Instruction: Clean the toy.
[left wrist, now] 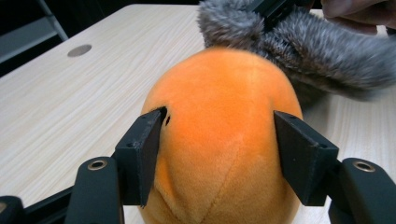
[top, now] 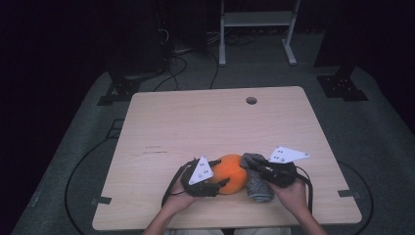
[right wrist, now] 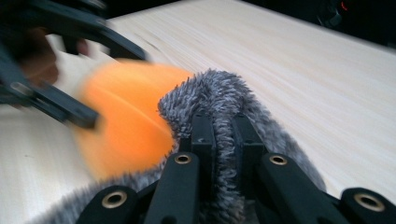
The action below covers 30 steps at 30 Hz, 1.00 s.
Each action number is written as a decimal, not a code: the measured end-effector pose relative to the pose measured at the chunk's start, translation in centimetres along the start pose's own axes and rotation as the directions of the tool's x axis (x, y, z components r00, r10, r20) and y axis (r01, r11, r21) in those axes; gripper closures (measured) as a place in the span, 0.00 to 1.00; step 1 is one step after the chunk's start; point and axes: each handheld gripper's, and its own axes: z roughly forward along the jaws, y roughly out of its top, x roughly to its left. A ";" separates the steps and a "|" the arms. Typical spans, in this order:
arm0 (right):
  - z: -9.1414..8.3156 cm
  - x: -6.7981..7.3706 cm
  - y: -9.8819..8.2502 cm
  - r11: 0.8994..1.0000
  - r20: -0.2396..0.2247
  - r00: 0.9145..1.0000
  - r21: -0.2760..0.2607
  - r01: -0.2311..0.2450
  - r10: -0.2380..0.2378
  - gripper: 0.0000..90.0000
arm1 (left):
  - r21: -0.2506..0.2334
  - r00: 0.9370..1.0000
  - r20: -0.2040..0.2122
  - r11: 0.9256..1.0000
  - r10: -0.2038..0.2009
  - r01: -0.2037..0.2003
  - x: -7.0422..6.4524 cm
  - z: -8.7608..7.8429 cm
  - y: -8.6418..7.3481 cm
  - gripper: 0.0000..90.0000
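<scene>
Orange plush sits near the front edge of the surface, with the left hand-held gripper grasping it on both sides. The right hand-held gripper is clenched on a fold of grey furry cloth touching the plush. The step looks like covering or wiping it; next, draw the cloth across. No containers are present.

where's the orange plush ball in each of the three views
High view: the orange plush ball lies near the table's front edge, between the two grippers.
Left gripper view: it sits centre and low, between the left gripper's two jaws.
Right gripper view: it is blurred, left of centre.
Shared landmark: the grey furry cloth, touching the ball in every view.
</scene>
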 end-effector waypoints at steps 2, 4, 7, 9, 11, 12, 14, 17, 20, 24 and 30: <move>0.0 -0.6 -0.4 0.999 -0.012 0.999 0.002 -0.046 0.046 0.90 | -0.014 0.999 0.013 0.999 -0.030 0.031 0.4 -0.2 -0.2 0.39; 0.2 -0.6 -0.6 0.998 -0.027 0.998 -0.006 -0.060 0.060 0.90 | -0.034 0.998 0.021 0.998 -0.056 0.056 0.4 0.0 0.0 0.21; 0.3 -0.1 -0.3 1.000 -0.022 0.999 -0.010 -0.027 0.026 0.90 | -0.022 0.999 0.008 0.999 -0.040 0.040 0.1 0.2 0.2 0.23; 0.3 -0.6 -0.5 0.999 -0.027 0.999 -0.008 -0.039 0.039 0.90 | -0.035 0.999 0.026 0.998 -0.043 0.044 0.4 0.0 -0.2 0.30; 0.4 -1.6 -1.2 0.995 -0.013 0.995 0.012 -0.097 0.097 0.90 | -0.037 0.999 0.027 0.998 -0.047 0.048 0.6 0.0 -0.4 0.34; 0.5 -2.4 -1.6 0.991 0.012 0.992 0.038 -0.129 0.129 0.90 | -0.035 0.998 0.031 0.998 -0.050 0.051 0.8 -0.1 -0.5 0.34; 0.3 -2.8 -1.7 0.986 -0.011 0.987 0.021 -0.163 0.163 0.90 | -0.033 0.999 0.035 0.999 -0.041 0.042 0.8 -0.2 -0.6 0.35; 0.0 -2.6 -1.3 0.987 -0.028 0.987 -0.010 -0.159 0.159 0.90 | -0.035 0.998 0.048 0.999 -0.032 0.034 0.8 -0.3 -0.8 0.36; 0.1 -2.2 -1.1 0.989 -0.046 0.988 -0.019 -0.149 0.148 0.90 | -0.029 0.998 0.056 1.000 -0.010 0.011 0.7 -0.4 -0.9 0.37; 0.8 -3.0 -2.0 0.982 -0.012 0.983 0.044 -0.181 0.182 0.90 | -0.026 0.997 0.079 1.000 -0.012 0.014 0.9 -0.5 -1.1 0.38; -0.5 -2.5 -0.8 0.975 -0.146 0.968 -0.061 -0.216 0.205 0.90 | -0.044 0.994 0.104 0.998 0.040 -0.035 0.2 -0.5 -1.0 0.36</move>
